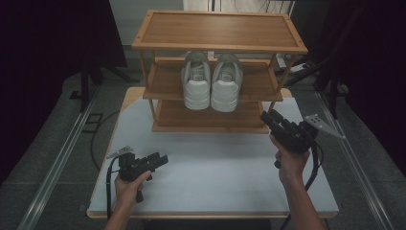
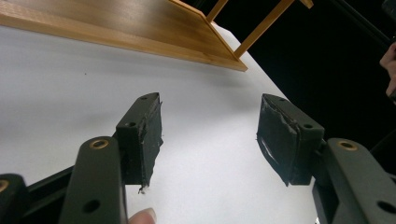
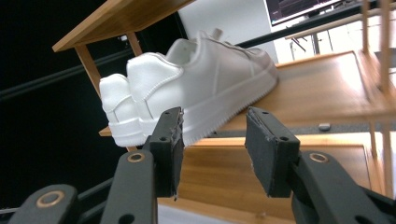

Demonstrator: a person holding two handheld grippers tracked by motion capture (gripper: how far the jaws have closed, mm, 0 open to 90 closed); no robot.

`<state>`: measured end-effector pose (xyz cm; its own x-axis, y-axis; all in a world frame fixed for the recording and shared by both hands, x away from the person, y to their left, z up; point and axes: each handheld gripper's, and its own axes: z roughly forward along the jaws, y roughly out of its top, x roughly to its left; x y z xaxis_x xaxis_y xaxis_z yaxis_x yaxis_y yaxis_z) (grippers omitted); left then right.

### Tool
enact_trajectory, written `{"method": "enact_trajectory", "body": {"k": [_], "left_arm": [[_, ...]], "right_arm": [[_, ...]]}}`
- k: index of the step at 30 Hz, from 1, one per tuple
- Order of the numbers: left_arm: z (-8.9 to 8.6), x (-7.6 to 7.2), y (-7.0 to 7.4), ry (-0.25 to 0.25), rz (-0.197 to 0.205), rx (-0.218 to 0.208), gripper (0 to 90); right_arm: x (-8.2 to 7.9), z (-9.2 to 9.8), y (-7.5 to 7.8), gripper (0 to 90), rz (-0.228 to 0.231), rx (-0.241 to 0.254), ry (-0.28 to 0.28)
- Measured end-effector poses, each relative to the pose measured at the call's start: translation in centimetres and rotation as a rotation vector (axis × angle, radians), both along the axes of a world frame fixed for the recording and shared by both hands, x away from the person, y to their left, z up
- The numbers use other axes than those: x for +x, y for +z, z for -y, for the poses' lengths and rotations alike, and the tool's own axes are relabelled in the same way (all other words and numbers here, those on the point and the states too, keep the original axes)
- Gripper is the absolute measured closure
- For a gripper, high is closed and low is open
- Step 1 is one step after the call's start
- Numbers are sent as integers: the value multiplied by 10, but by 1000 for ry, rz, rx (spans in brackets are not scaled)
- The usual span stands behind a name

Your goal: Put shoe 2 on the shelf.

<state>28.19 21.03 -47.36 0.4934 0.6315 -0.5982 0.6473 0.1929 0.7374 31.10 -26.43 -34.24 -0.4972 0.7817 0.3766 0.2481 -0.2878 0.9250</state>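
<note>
High view: we see a three-tier wooden shoe rack [image 1: 218,45] at the upper centre of the frame, standing on a white table [image 1: 215,177]. A pair of white sneakers [image 1: 211,81] sits side by side on the middle shelf, heels toward us. The left gripper [image 1: 162,159] lies low at the lower left, over bare tabletop. The right gripper [image 1: 266,116] is at right of centre, tips next to the rack's lower right corner, aimed toward the shoes

Left gripper view: we see the left gripper [image 2: 209,135] with jaws spread wide and nothing between them; the rack's bottom shelf [image 2: 116,23] crosses the upper left

Right gripper view: the right gripper [image 3: 212,149] holds its jaws partly spread, pinching nothing. The sneakers [image 3: 187,88] fill the upper centre, apart from the pads. The uppers are smooth white, leather-like, with stitched heel panels and a ribbed rubber sole edge

We judge each shoe light and fairly stiff at the heel counter and sole, softer at the collar, and somewhat slick on the upper. We recommend gripping across the heel counter or the collar rim
</note>
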Motion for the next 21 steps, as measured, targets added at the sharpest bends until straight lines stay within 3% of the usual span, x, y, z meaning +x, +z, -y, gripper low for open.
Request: {"method": "enact_trajectory", "body": {"k": [10,21], "left_arm": [[0,0,1,5,-1,-1,400],[-1,2,4,9,6,-3,400]], "right_arm": [[-21,13,-38,560,-29,-14,-14],[-29,15,-50,513,-39,-35,8]]}}
